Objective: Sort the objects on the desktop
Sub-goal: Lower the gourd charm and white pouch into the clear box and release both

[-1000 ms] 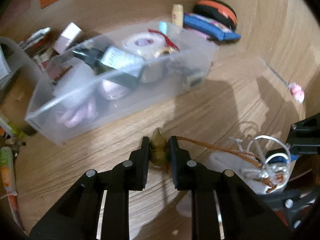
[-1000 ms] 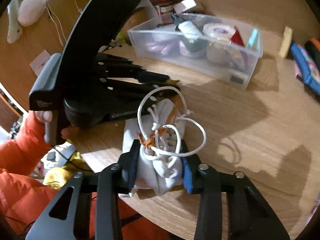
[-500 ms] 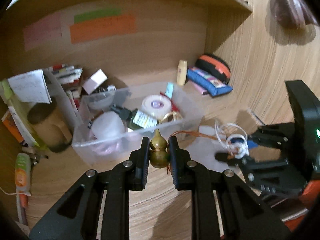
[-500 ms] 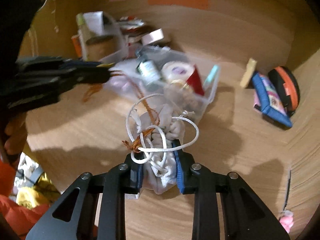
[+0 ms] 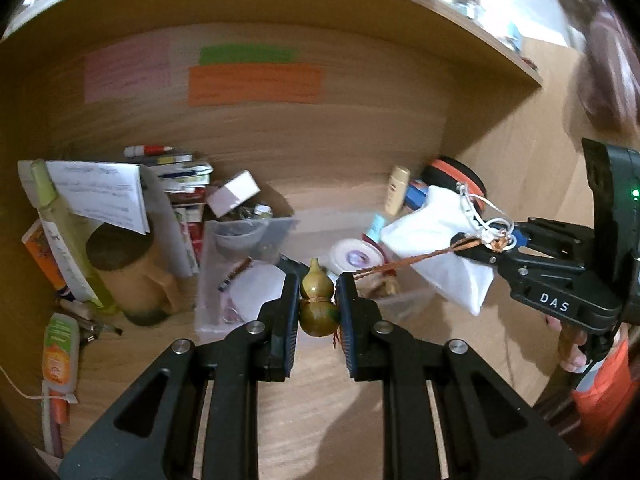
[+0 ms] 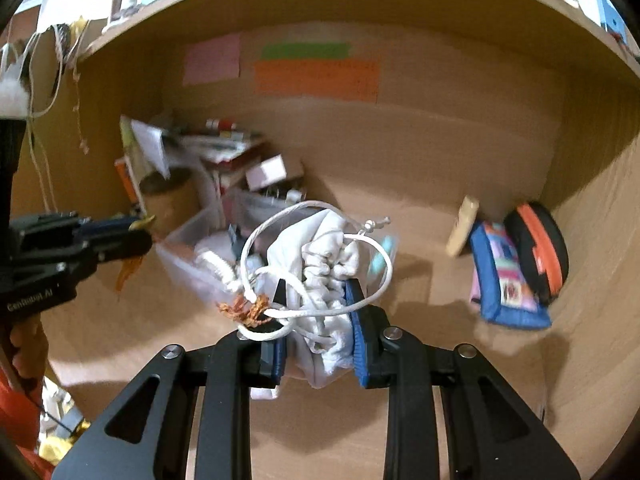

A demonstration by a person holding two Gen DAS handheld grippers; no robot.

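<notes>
Above the tabletop (image 5: 328,408), in the left wrist view, the left tongs (image 5: 318,304) pinch a small gourd charm (image 5: 316,300) upright, its orange cord (image 5: 408,261) running right, seemingly to the white drawstring pouch (image 5: 436,248) in the right tongs (image 5: 490,240). Beyond both, slightly left, sits the clear bin (image 5: 248,272).

In the right wrist view, the right tongs (image 6: 316,312), which have just been closing, squeeze the pouch's (image 6: 320,280) gathered neck. The bin (image 6: 188,264) lies ahead-left; the left tongs (image 6: 136,236) seem nearer it.
</notes>
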